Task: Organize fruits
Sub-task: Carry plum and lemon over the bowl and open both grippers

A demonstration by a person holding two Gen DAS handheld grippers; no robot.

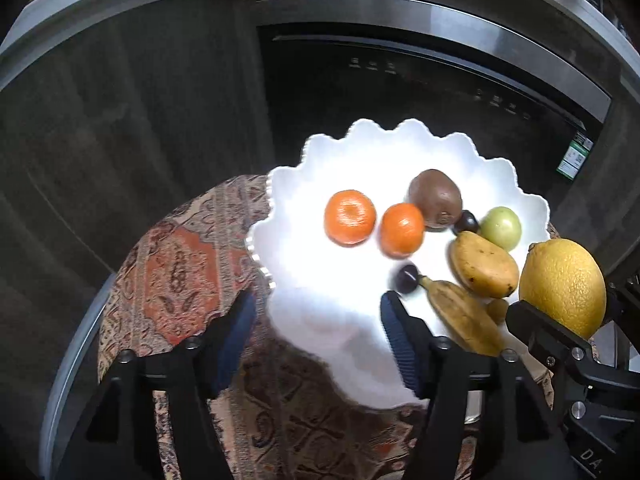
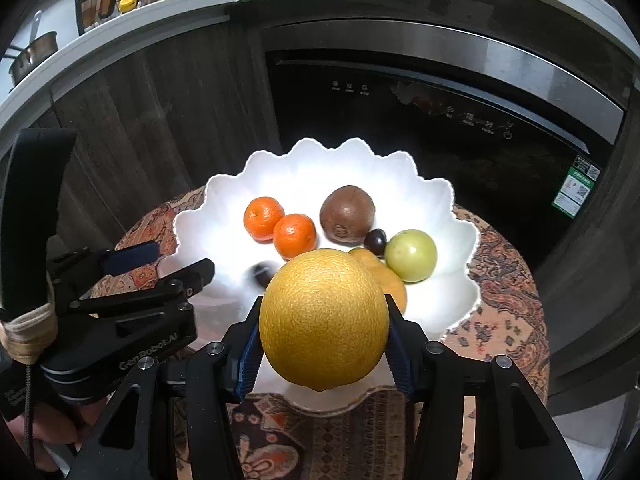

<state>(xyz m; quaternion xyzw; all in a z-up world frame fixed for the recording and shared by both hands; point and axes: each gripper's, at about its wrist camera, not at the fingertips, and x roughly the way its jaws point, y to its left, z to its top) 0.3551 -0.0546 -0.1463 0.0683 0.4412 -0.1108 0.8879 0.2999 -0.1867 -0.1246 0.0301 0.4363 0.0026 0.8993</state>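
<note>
Item: large round yellow citrus fruit [image 2: 324,320] | we judge it heavy, firm, pebbled | right gripper [image 2: 324,344] fingers clamp its widest middle, over white scalloped bowl [image 2: 460,216] | left gripper [image 1: 316,332] fingers wide, empty.

Round table [image 2: 516,300] under patterned cloth [image 1: 180,264], white scalloped bowl [image 2: 224,196] on it

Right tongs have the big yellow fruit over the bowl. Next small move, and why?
Probably lower the yellow citrus into the white bowl's bare near-left area. The right tongs hold it above the rim; the other fruits crowd the middle and right.
</note>
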